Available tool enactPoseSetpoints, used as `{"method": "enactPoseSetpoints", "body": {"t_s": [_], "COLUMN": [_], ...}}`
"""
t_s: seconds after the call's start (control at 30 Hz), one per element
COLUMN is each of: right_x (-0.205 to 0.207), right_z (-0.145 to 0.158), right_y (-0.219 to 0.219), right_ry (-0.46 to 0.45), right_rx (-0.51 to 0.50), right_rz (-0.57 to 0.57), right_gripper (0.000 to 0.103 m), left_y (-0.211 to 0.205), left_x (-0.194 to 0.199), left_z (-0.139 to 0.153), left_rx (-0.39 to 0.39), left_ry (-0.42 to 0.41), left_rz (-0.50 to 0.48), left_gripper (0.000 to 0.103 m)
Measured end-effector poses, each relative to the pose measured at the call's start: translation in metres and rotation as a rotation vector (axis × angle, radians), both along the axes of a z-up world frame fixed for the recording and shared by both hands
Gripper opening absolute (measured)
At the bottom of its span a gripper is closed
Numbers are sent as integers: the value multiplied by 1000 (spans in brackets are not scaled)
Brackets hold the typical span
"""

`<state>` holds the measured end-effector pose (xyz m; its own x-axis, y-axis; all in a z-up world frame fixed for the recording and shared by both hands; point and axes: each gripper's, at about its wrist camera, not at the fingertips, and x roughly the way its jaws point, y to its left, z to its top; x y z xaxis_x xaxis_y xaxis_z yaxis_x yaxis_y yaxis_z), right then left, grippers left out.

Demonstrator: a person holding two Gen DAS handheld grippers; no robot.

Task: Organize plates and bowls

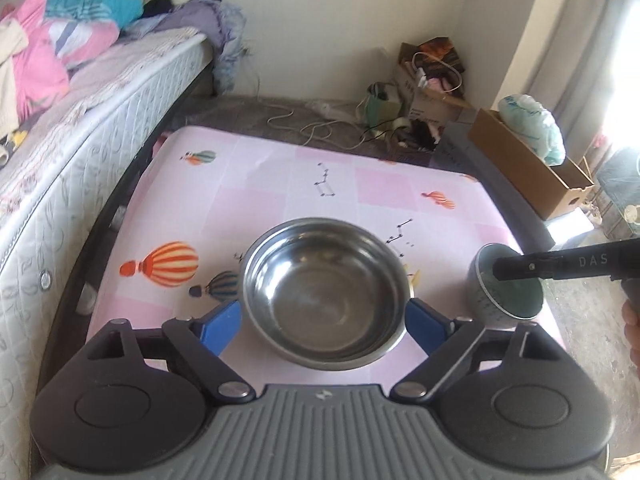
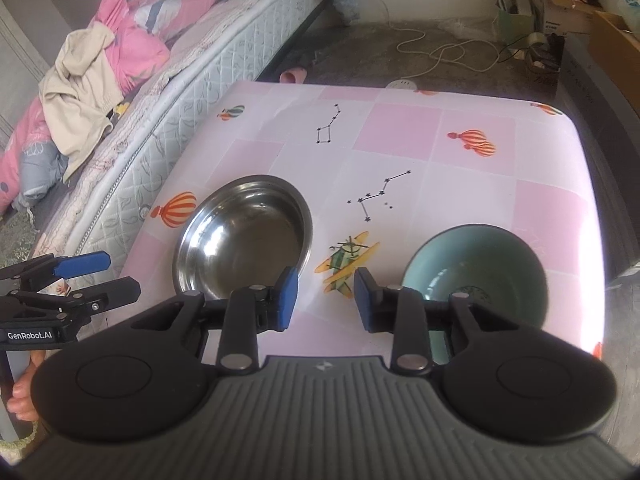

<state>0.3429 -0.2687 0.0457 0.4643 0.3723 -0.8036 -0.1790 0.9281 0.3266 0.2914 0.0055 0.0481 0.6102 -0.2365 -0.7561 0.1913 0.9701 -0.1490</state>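
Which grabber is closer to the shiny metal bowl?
Left. The left gripper hangs just above the metal bowl, its open jaws on either side of it. The right gripper is off to the bowl's right, toward the teal bowl.

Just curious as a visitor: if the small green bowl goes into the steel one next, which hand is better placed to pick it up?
Probably the right gripper: the small green ceramic bowl sits right beside its fingers. The left gripper is open around the round steel bowl.
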Motion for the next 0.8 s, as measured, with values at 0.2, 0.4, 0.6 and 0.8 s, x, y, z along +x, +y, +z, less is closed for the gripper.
{"method": "enactPoseSetpoints", "body": {"t_s": [0.2,0.4,0.6,0.8], "right_x": [-20,-37,-48,-55], "right_z": [12,20,21,12], "right_y": [-29,-58,-85,-113], "right_ry": [-22,-38,-43,-43], "right_rx": [25,31,27,8], "right_rz": [-52,-91,-135,-183], "right_gripper": [31,32,33,33], "left_y": [-25,-48,-67,-90], "left_x": [-5,-4,2,15], "left_z": [8,9,3,-5], "left_rx": [7,-28,-81,-168], "left_ry": [-26,-32,-8,32], "left_rz": [-65,-119,-151,-193], "left_gripper": [94,96,98,98]}}
